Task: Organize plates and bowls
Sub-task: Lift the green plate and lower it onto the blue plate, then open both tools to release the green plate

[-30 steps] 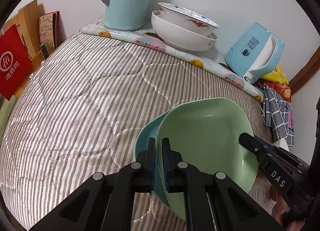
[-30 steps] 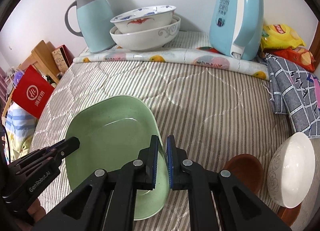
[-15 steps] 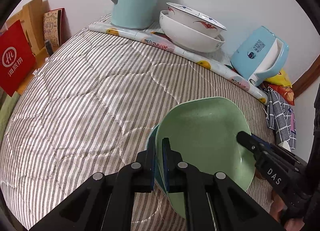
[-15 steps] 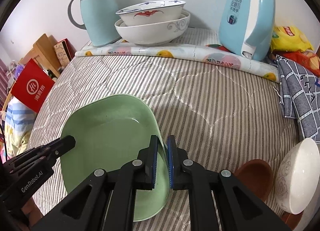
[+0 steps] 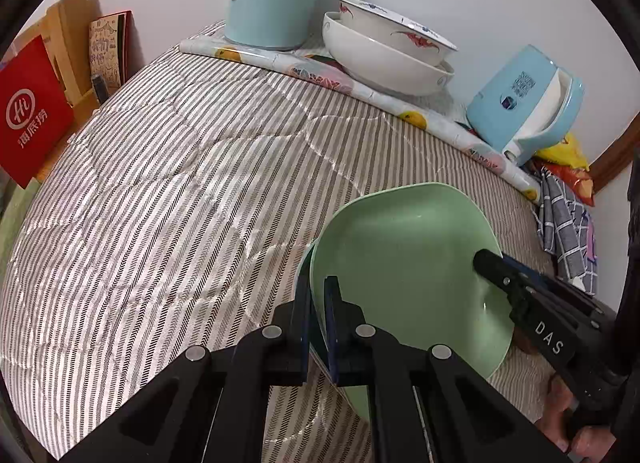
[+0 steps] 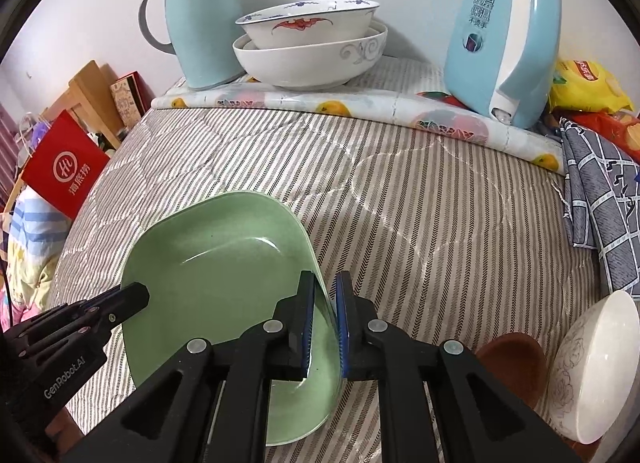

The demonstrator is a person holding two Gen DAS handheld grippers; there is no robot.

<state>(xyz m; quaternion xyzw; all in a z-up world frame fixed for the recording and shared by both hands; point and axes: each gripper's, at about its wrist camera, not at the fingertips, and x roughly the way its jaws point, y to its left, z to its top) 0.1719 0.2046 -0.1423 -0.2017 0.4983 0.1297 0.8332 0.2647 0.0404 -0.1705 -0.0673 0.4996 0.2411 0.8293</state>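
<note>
Where green plate (image 5: 404, 263) overlaps, teal dish (image 5: 305, 263) mostly hidden — sliver only.

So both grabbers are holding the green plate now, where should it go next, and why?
Probably carry it forward toward the stacked bowls at the back. The left gripper and right gripper each pinch an opposite rim of the green plate, which looks lifted and tilted above the striped cover. The stretch ahead looks free.
</note>
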